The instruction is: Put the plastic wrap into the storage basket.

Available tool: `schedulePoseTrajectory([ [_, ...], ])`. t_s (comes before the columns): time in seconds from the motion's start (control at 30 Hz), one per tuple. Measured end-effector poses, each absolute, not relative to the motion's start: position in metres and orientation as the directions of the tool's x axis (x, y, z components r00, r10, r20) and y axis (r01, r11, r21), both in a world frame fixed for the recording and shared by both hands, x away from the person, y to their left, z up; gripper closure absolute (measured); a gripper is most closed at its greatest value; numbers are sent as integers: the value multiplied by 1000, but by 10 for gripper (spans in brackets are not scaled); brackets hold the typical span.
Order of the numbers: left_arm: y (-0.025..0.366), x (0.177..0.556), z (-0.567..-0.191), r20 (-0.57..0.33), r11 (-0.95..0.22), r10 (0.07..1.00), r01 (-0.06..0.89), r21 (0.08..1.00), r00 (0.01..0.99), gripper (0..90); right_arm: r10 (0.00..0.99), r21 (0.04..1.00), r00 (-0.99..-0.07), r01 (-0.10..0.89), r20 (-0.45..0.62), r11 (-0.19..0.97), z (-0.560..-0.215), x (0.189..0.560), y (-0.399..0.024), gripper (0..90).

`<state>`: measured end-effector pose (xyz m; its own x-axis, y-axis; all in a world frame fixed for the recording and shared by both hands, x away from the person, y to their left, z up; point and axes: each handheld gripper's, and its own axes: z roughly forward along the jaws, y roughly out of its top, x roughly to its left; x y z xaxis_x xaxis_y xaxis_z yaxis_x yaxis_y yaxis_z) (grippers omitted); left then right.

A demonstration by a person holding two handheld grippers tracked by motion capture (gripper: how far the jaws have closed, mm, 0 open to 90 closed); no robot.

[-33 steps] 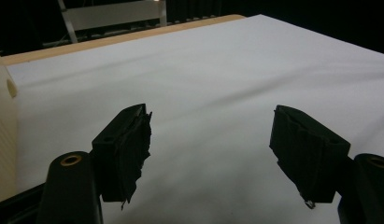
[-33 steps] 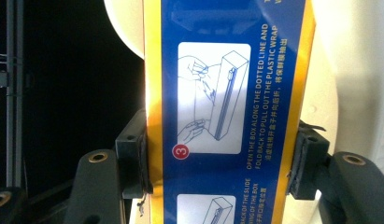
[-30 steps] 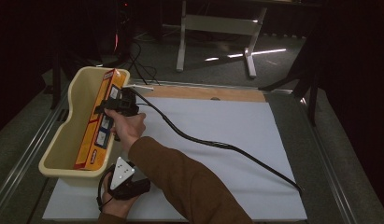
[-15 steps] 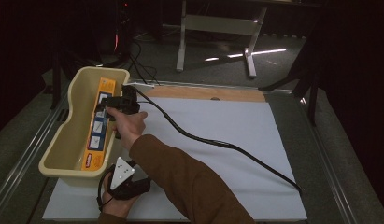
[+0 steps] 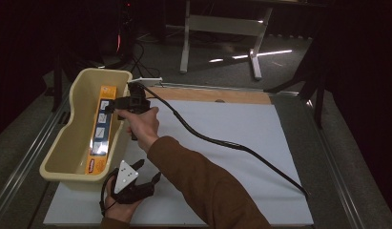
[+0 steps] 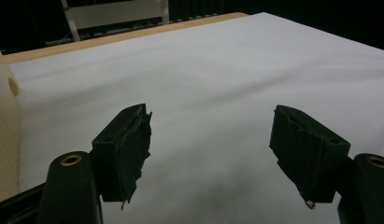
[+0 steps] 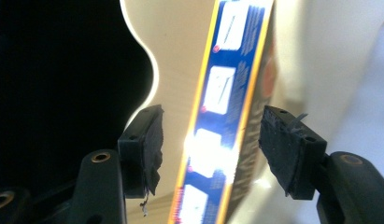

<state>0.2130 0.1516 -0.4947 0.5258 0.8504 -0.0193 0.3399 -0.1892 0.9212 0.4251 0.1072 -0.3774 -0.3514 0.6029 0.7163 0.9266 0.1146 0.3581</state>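
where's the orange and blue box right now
In the high view the orange and blue box lies lengthwise inside the cream tub at the table's left, just left of the right gripper.

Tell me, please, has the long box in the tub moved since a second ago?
Yes: the box has tipped away from the tub's right wall, blue face now up.

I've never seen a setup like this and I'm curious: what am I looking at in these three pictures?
A person holds a two-jaw gripper in each hand. The high view looks down on the table; the others come from cameras on the grippers. On the white sheet stands a cream bin with a long orange-and-blue box lying inside. The right gripper hangs over the box, jaws apart, not touching it. The left gripper is open and empty over the sheet.
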Motion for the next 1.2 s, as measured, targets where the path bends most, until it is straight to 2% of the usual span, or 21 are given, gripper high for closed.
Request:
schedulePoseTrajectory([
  [0.13,151,213,-495,-19,-190,850,341,921,526,284,643,504,-478,848,599,161,-366,421,97,390],
  [0.17,151,213,-495,-19,-190,850,341,921,526,284,643,504,-478,848,599,161,-366,421,97,390],
  [0.2,151,213,-495,-13,-196,851,341,920,526,284,654,585,-552,786,517,200,-360,416,89,380],
  [0.33,150,213,-496,-11,-200,849,341,919,528,283,630,611,-581,764,515,205,-358,413,78,358],
  [0.53,146,214,-497,-7,-207,848,342,916,531,283,611,699,-677,663,409,268,-359,407,46,342],
  [0.57,146,214,-497,-6,-208,848,343,916,531,283,611,729,-707,620,357,291,-360,404,40,336],
  [0.6,146,214,-497,-6,-208,848,343,916,531,283,611,729,-707,620,357,291,-360,404,40,336],
  [0.63,146,215,-497,-8,-207,848,345,915,530,283,623,767,-737,551,262,329,-361,401,29,334],
  [0.7,145,215,-497,-7,-209,848,347,914,529,283,645,797,-747,485,162,361,-361,397,19,333],
  [0.8,145,215,-498,-6,-210,849,348,914,528,283,655,804,-747,459,119,379,-361,395,15,334],
  [0.83,145,215,-498,-6,-210,850,349,913,527,284,676,813,-733,347,-75,467,-362,387,0,333],
  [0.9,145,216,-498,-4,-212,850,350,913,527,284,675,806,-724,311,-142,503,-364,383,-8,336],
  [1.2,145,216,-498,-2,-218,849,354,909,528,282,705,782,-675,311,-218,540,-391,375,-50,323],
])
